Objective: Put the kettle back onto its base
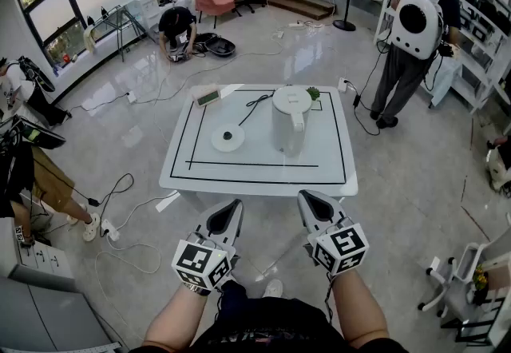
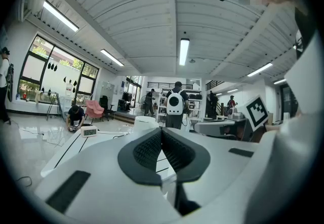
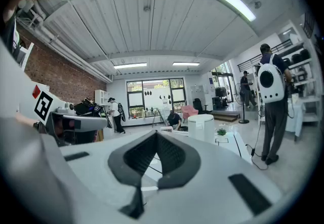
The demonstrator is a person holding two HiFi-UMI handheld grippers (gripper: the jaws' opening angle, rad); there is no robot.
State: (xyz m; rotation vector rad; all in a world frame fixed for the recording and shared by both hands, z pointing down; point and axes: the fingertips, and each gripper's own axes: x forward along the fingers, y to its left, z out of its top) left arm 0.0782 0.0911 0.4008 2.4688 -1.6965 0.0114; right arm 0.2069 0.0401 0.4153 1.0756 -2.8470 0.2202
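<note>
Looking at the white kettle (image 1: 291, 121) standing upright on the bench (image 1: 259, 176), right of centre, inside the black outline. Seeing its round base (image 1: 227, 137) lying bare, apart to the kettle's left, with the cord trailing toward the far edge. Holding the left gripper (image 1: 231, 208) and the right gripper (image 1: 308, 201) side by side short of the bench's near edge, well apart from the kettle. Showing both pairs of jaws pressed together, gripping nothing, touching nothing.
</note>
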